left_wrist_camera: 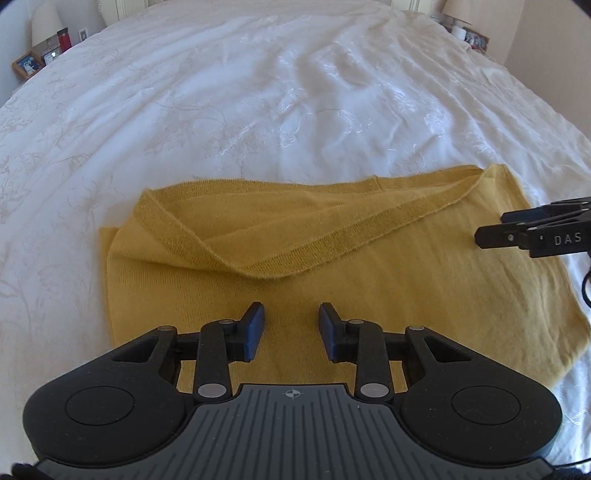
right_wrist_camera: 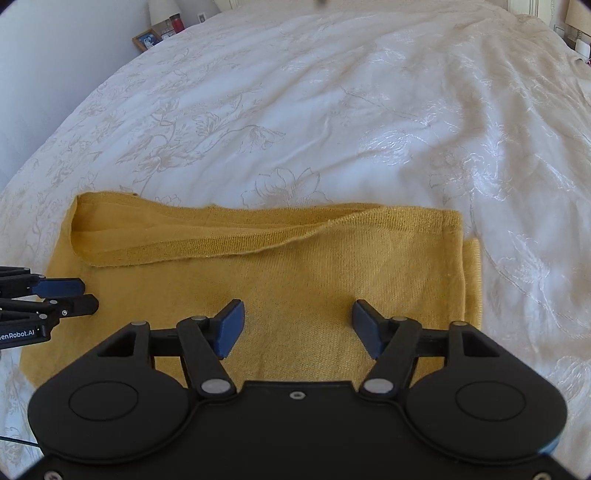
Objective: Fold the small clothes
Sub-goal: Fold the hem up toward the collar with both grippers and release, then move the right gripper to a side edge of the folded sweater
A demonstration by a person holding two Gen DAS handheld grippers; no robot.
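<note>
A yellow knitted garment (left_wrist_camera: 332,266) lies flat on a white bedspread (left_wrist_camera: 258,110) with a pale floral pattern. The garment is folded into a rough rectangle. Its ribbed neckline band (left_wrist_camera: 280,258) faces up and runs in a V shape across the upper part of the fabric. In the right wrist view, a narrow strip of a lower layer (right_wrist_camera: 472,280) sticks out past the right edge of the top layer.

The left gripper (left_wrist_camera: 291,325) hangs over the near middle of the garment, below the point of the V. Its jaws stand partly apart, with a clear gap between the blue pads. Nothing is clamped; only flat fabric shows beneath the gap. Whether the fingertips touch the cloth cannot be determined.

The right gripper (right_wrist_camera: 297,325) hangs over the near right part of the garment. Its jaws are spread wide and released, with nothing held between them.

Each gripper appears at the edge of the other's view, over the garment's side area, and the two are well apart.

At the far left beside the bed stand a framed photo (left_wrist_camera: 27,64), a red bottle (left_wrist_camera: 64,40) and a lamp (left_wrist_camera: 44,18).
</note>
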